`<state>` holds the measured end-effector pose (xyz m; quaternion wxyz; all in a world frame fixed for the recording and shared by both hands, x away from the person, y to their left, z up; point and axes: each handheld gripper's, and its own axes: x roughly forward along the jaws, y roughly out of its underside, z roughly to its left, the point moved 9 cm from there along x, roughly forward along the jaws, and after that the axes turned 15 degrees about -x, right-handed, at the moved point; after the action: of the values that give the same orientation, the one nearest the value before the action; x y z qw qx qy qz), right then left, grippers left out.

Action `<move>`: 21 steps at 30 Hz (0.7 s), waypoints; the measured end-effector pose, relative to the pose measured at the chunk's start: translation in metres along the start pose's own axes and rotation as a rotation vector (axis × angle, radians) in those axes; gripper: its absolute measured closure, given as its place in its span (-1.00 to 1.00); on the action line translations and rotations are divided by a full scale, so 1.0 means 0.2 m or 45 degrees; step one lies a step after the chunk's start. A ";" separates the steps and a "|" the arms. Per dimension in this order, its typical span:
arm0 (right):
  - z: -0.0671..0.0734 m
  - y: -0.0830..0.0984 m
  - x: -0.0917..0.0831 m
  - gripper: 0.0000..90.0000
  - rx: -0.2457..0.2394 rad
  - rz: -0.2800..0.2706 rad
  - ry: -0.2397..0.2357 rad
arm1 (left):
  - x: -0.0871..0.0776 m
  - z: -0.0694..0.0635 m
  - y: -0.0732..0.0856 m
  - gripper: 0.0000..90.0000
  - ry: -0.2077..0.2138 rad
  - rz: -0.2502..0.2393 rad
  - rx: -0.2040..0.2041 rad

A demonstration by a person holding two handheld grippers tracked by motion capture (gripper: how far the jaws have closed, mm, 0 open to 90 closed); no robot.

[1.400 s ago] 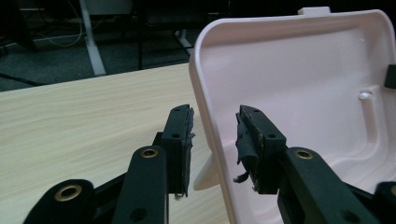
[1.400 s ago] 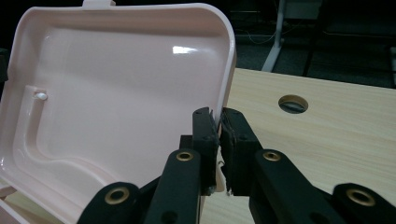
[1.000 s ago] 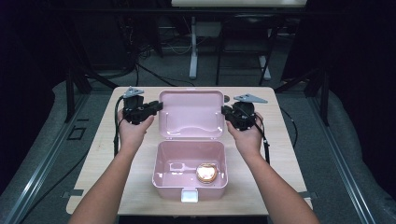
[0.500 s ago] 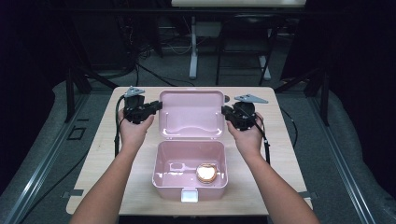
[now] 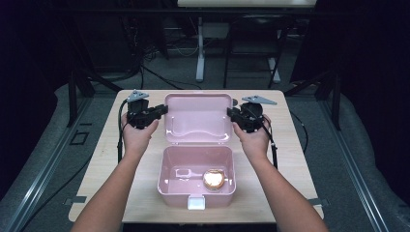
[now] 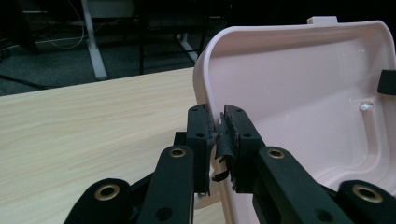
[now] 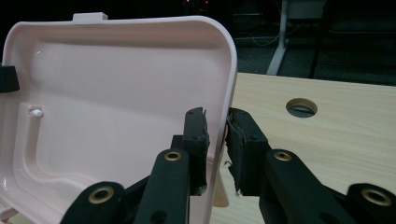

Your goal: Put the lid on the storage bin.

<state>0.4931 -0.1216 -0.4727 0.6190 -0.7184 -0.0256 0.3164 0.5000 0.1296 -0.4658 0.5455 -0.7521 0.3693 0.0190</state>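
1. Two grippers flank a pink box (image 5: 197, 186) that sits open at the lower middle of the high view, on a pale wooden table (image 5: 104, 164).
2. The box's lid (image 5: 198, 118) stands raised behind the box body, in the middle of that view, its hollow inner face toward the camera.
3. The left gripper (image 5: 162, 110), held in the person's left hand (image 5: 138, 137), is at the lid's left edge. In the left gripper view the gripper (image 6: 218, 135) has its jaws pressed together on that edge, one pad on each side of the thin wall.
4. The right gripper (image 5: 231, 114), held in the right hand (image 5: 254, 140), is at the lid's right edge. In the right gripper view the gripper (image 7: 217, 140) has its jaws on either side of the lid's rim (image 7: 231, 93), with a narrow gap showing beside the outer pad, so they straddle the rim rather than clamp it hard.
5. Inside the box, toward its lower right, lies a small round golden thing (image 5: 213, 179); what it is cannot be told.
6. A white latch (image 5: 196, 203) juts from the box's front wall at the bottom middle of the high view.
7. A round hole (image 7: 301, 107) in the table shows at the right of the right gripper view.
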 end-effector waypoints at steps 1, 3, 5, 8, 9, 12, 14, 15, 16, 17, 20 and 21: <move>0.00 0.00 0.00 0.71 -0.005 -0.001 0.001 | 0.00 0.00 0.00 0.79 0.002 0.003 0.002; 0.01 0.00 -0.01 0.71 -0.012 0.000 0.009 | 0.00 0.00 0.00 0.78 0.001 -0.002 0.001; 0.01 -0.01 -0.01 0.71 -0.011 -0.003 0.010 | 0.00 0.00 0.00 0.80 0.000 -0.011 -0.002; 0.01 -0.01 -0.02 0.71 -0.019 -0.007 0.013 | -0.01 -0.01 -0.01 0.82 0.001 -0.012 -0.003; 0.01 -0.01 -0.02 0.71 -0.015 -0.008 0.015 | -0.01 -0.01 -0.01 0.82 0.005 -0.016 -0.002; 0.01 -0.03 -0.03 0.72 -0.022 -0.016 0.020 | -0.02 -0.02 -0.02 0.82 0.004 -0.022 -0.002; 0.00 -0.04 -0.03 0.72 -0.022 -0.020 0.019 | -0.02 -0.03 -0.02 0.82 0.012 -0.028 -0.009; 0.00 -0.04 -0.04 0.73 -0.024 -0.018 0.020 | -0.03 -0.03 -0.02 0.83 0.016 -0.026 -0.011; 0.00 -0.05 -0.04 0.73 -0.031 -0.022 0.022 | -0.03 -0.03 -0.02 0.83 0.016 -0.032 -0.013; 0.01 -0.05 -0.05 0.74 -0.039 -0.024 0.027 | -0.04 -0.03 -0.02 0.83 0.018 -0.034 -0.013; 0.01 -0.07 -0.06 0.75 -0.053 -0.030 0.032 | -0.05 -0.04 -0.03 0.84 0.026 -0.036 -0.018; 0.01 -0.07 -0.07 0.75 -0.049 -0.036 0.032 | -0.05 -0.04 -0.04 0.84 0.027 -0.046 -0.018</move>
<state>0.4867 -0.1223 -0.4542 0.6096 -0.7337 -0.0341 0.2982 0.4930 0.1293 -0.4519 0.5363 -0.7628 0.3611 0.0037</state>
